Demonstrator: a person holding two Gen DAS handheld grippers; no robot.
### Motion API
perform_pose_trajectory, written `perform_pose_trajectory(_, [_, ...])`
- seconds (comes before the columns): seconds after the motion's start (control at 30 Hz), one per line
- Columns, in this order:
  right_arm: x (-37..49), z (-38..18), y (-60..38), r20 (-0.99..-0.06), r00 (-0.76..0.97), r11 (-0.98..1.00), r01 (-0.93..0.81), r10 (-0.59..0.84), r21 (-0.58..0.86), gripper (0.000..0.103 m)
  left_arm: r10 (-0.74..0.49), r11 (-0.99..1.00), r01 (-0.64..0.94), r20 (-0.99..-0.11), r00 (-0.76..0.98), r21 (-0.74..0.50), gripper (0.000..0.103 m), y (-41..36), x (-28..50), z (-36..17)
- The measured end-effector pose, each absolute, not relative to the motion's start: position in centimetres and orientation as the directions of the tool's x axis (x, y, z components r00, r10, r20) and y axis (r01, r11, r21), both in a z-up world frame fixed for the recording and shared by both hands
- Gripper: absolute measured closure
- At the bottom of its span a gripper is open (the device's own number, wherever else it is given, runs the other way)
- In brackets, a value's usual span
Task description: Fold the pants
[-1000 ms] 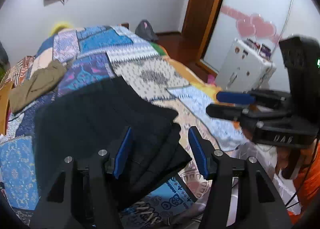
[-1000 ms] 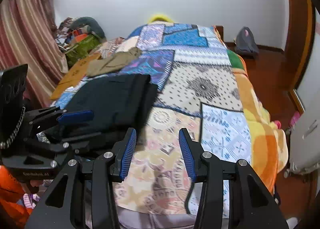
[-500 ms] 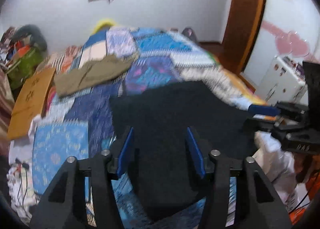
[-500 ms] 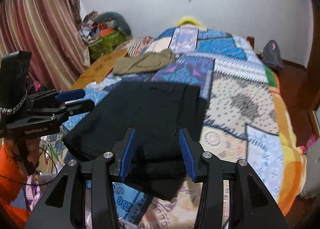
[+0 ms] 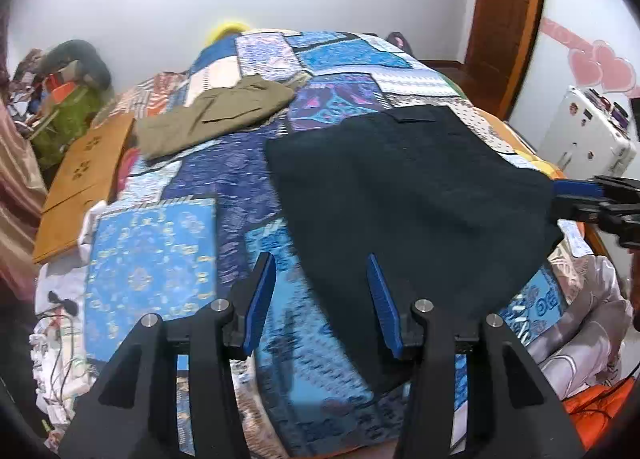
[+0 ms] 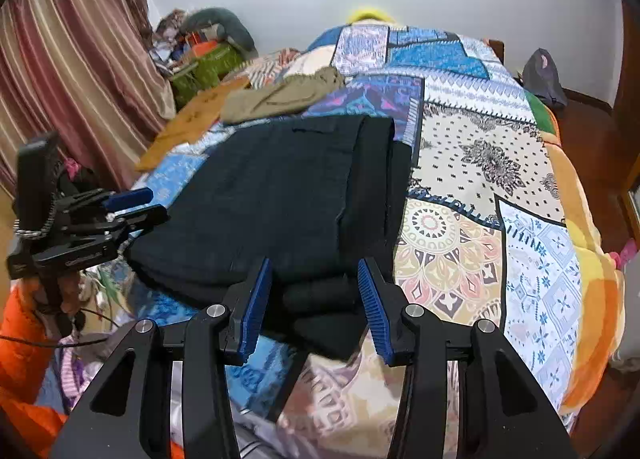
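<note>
Black pants (image 5: 404,195) lie folded into a thick rectangle on the patchwork bedspread (image 5: 192,259); they also show in the right wrist view (image 6: 280,203). My left gripper (image 5: 322,299) is open and empty, above the bed just left of the pants' near edge. It shows from the side in the right wrist view (image 6: 136,205). My right gripper (image 6: 314,305) is open and empty over the near end of the pants. It shows at the right edge of the left wrist view (image 5: 576,199), beside the pants' right corner.
Olive-green pants (image 5: 216,115) lie farther back on the bed, also in the right wrist view (image 6: 280,97). A brown cardboard sheet (image 5: 80,183) lies at the bed's left side. A white box (image 5: 588,139) stands right of the bed. Striped curtains (image 6: 72,71) hang left.
Both grippers swung left across the bed, so the pants now sit right of my left gripper and under my right one. The pants lie flatter. Both stay open.
</note>
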State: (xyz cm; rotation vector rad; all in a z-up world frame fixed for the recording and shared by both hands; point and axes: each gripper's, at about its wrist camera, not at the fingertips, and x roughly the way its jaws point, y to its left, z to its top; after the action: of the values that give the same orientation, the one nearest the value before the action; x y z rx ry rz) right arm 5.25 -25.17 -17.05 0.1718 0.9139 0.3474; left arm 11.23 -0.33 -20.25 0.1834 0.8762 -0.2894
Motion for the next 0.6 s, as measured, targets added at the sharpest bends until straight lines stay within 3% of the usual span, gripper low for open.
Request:
perform_pose_trajectory(0.37, [5.2,-19.1,-24.0,-0.752,0.530,0.920,-0.254,0.392,0.300,0.054,-0.168,0.963,0.269,-0.798,0.578,-0.008,0.054,0.7,11.5,-21.9])
perform_pose_trajectory(0.4, [5.2,-19.2,-24.1,-0.752,0.528,0.919,-0.252,0.394,0.305,0.052,-0.166,0.965,0.264,-0.800,0.577,-0.010,0.054,0.6,11.5,-21.9])
perform_pose_trajectory(0.43, [5.5,-19.4,-24.4,-0.751,0.531,0.919,-0.247,0.392,0.306,0.043,-0.165,0.966,0.260,-0.802,0.574,-0.013,0.054,0.5,11.6,-21.9])
perform_pose_trajectory(0.6, [6.5,-20.1,-25.3,-0.758,0.521,0.919,-0.253,0.393,0.303,0.043,-0.167,0.963,0.268,-0.810,0.562,-0.013,0.054,-0.4,11.8,-21.6])
